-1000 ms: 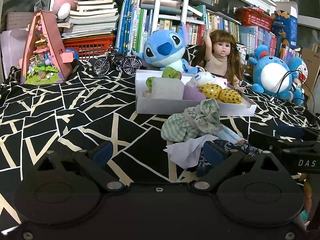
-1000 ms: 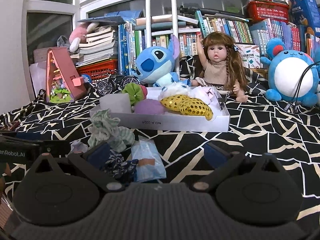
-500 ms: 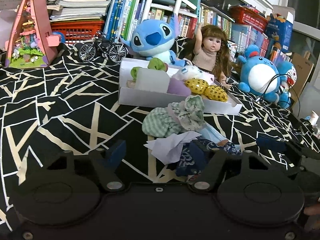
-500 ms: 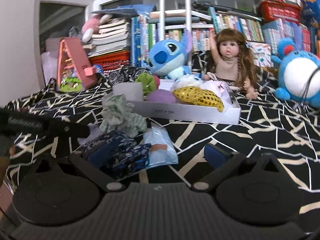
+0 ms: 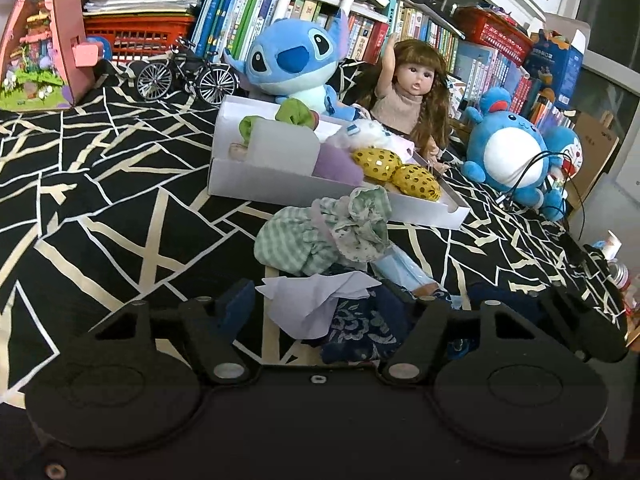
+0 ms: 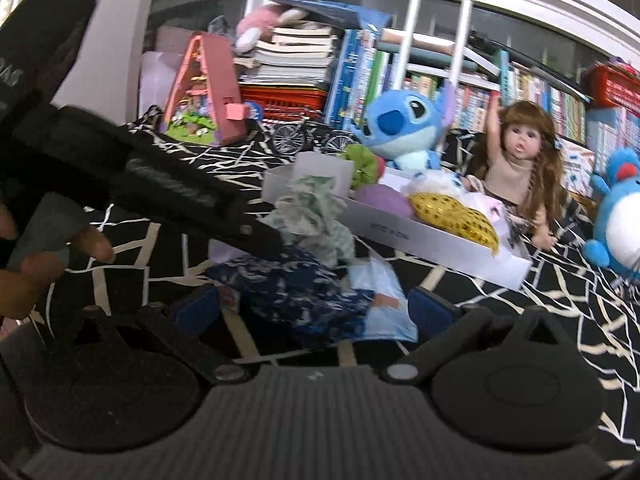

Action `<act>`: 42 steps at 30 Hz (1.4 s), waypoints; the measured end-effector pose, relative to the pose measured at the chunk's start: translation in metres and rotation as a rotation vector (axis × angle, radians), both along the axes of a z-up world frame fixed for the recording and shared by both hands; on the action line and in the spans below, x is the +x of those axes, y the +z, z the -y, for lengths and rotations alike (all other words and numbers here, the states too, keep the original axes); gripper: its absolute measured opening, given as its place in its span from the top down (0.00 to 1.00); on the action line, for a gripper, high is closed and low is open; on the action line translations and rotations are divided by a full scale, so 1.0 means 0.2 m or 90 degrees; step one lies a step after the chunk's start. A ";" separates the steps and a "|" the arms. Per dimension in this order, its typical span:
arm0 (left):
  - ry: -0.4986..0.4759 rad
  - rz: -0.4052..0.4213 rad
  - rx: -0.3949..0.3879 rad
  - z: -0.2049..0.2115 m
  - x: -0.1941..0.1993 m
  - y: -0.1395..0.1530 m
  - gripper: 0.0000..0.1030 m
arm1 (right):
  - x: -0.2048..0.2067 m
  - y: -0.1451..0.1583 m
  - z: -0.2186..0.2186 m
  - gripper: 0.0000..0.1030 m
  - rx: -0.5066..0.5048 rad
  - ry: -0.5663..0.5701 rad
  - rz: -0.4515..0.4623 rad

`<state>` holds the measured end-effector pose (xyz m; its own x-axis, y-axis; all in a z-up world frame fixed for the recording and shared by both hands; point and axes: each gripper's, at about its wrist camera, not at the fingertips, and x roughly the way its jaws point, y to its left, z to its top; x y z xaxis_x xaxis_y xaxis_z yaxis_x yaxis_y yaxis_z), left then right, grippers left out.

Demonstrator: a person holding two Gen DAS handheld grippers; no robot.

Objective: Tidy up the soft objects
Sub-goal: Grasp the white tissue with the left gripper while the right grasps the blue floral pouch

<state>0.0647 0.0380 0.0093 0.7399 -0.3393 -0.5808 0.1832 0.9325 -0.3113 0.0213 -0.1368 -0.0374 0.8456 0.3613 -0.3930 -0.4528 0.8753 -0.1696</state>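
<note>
On black cloth with cream lines [image 5: 120,208]: left gripper [image 5: 320,308] jaws closing around white tissue [image 5: 316,300] and dark blue floral fabric [image 5: 360,332]; right gripper [image 6: 312,308] jaws apart, straddling same fabric [image 6: 296,288]. Beyond, green checked scrunchie [image 5: 296,244], then white cardboard tray [image 5: 280,182] holding soft items.

We saw a table [image 5: 100,184] covered in a black cloth with pale crack-like lines. Near the middle a white tray [image 5: 280,182] lay on it. Just in front of the tray sat a pile of soft things: a green checked cloth [image 5: 292,242], a white tissue [image 5: 316,300], a dark blue patterned cloth [image 5: 360,332] and a light blue packet [image 5: 400,272]. Farther back stood a model bicycle [image 5: 186,76], a blue plush [image 5: 292,60], a doll [image 5: 412,92], and at far left a pink toy house [image 5: 44,36].
</note>
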 end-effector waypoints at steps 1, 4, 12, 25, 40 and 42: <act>-0.001 -0.003 -0.003 0.00 0.01 0.00 0.43 | 0.00 0.00 -0.01 0.00 -0.001 0.006 0.000; -0.004 -0.016 -0.015 -0.01 0.02 -0.01 0.54 | 0.01 0.00 -0.04 0.01 -0.002 0.022 -0.006; 0.010 0.001 -0.008 -0.02 0.00 0.02 0.69 | 0.04 0.01 -0.05 0.11 0.016 0.019 -0.011; 0.044 0.043 0.011 -0.08 -0.03 0.12 0.69 | 0.11 0.01 -0.08 0.05 0.004 0.028 -0.008; 0.058 0.037 0.022 -0.09 -0.02 0.10 0.69 | 0.15 -0.01 -0.10 0.17 -0.023 0.028 -0.043; 0.059 0.037 0.022 -0.10 -0.02 0.10 0.69 | 0.15 0.00 -0.10 0.12 -0.018 0.031 -0.042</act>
